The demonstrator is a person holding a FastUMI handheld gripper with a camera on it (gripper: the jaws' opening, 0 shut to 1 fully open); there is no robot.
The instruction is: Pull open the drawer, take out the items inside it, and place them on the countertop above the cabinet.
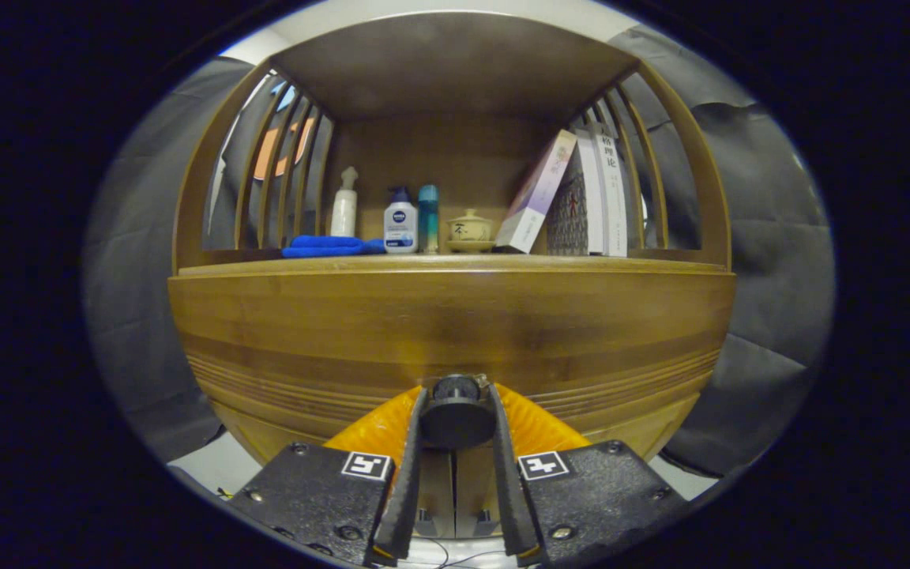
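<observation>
The tool (456,415) has its two fingers closed in on the round knob (456,420) of the drawer (455,332), one finger pressed on each side. The drawer front looks flush with the cabinet (684,237), so the drawer is not yet open and whatever lies inside is hidden. Above it is the table (455,265), the cabinet's top, already carrying a blue cloth (329,246), a white bottle (344,203), a pump bottle (400,222), a teal can (428,218), a lidded cup (470,229) and leaning books (573,197).

The main risk is the grip slipping. The knob is small, round and smooth, and the fingers appear to hold only its rim; a pull that angles up or sideways instead of straight back can make them slide off. From this close I cannot tell how deep the fingers sit behind the knob's lip, so the hold may be shallower than it looks.

A second risk is the cabinet itself. It seems light, and if the drawer sticks, a hard tug could drag or tip the whole unit forward, toppling the books and bottles.

A jerky pull could also shoot the drawer out too far and tumble its contents.

Later, free space on the table is limited to the front edge and gaps between objects, so placed items may knock the cup or bottles.
</observation>
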